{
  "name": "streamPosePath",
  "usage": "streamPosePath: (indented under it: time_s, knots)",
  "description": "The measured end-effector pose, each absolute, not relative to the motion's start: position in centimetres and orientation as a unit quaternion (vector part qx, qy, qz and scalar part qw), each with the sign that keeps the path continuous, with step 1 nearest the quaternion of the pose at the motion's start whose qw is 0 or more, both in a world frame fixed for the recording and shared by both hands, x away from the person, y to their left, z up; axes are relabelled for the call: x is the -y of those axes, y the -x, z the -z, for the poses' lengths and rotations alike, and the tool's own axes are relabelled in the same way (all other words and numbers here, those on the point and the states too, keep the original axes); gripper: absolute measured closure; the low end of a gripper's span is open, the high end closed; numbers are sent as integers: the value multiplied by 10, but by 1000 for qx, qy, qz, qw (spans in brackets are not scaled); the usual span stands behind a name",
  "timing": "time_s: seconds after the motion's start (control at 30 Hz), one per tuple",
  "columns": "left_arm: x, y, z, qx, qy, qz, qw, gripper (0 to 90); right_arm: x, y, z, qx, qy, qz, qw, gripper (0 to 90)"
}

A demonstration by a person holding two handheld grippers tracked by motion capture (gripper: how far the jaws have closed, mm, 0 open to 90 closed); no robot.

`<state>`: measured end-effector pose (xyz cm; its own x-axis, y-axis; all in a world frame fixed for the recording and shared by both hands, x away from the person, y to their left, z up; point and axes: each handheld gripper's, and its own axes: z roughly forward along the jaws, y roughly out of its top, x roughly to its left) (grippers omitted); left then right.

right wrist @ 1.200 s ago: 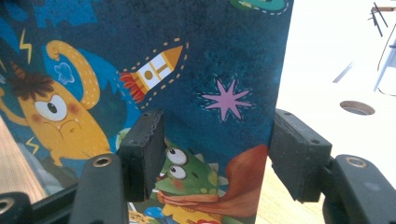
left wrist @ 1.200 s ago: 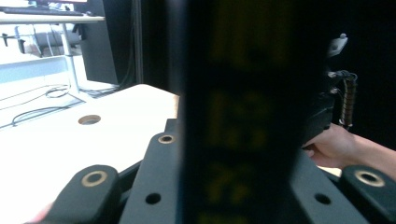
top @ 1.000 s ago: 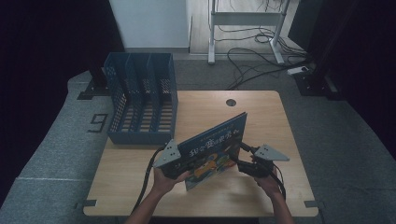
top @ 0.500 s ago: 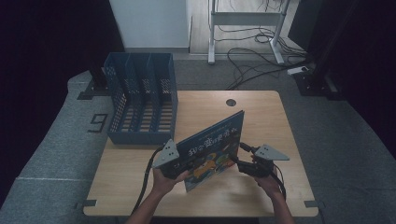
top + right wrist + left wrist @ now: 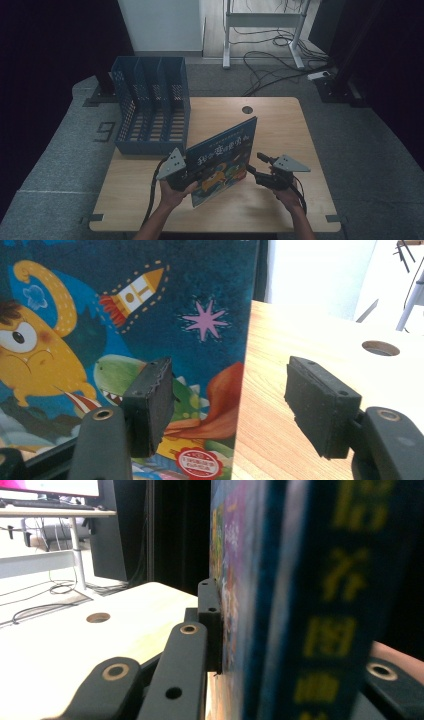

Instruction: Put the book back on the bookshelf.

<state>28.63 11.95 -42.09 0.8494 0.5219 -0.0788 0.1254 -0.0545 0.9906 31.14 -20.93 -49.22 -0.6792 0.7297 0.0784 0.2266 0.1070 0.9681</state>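
Book: a dark blue picture book (image 5: 222, 157) with cartoon monsters and a rocket on its cover stands tilted on its lower edge on the table (image 5: 280, 125), at the near middle, leaning back toward the far side.
Left gripper: the left gripper (image 5: 184, 176) is clamped on the book's near left edge; in the left gripper view one black jaw presses flat against the cover and the spine (image 5: 320, 610) rises between the jaws.
Right gripper: the right gripper (image 5: 256, 169) sits just beside the book's right edge with its jaws apart; in the right gripper view the cover (image 5: 125, 305) stands behind the left pad, the book's edge lies in the gap and bare table shows behind the right pad, neither pad pressing on it.
Step in hand: the book seems to be held upright by one grip while the free gripper lines up on the opposite edge.
Next move: it would call for the right jaws to close on that edge, so both grips can lift and turn the book upright, spine aligned with a slot.
File rack: a blue perforated file rack (image 5: 150, 145) stands at the table's far left corner, well apart from the book.
Rack contents: its slots, split by upright dividers, look empty from the high view.
Table hole: a round cable hole (image 5: 247, 109) lies beyond the book.
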Motion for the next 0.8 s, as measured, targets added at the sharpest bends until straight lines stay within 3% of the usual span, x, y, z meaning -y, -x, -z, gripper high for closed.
streamPosePath:
  time_s: [0.8]
  knots:
    - [-157,-281,398,-252,-689,-186,654,823,215,-311,494,-710,-343,-575,217,353]
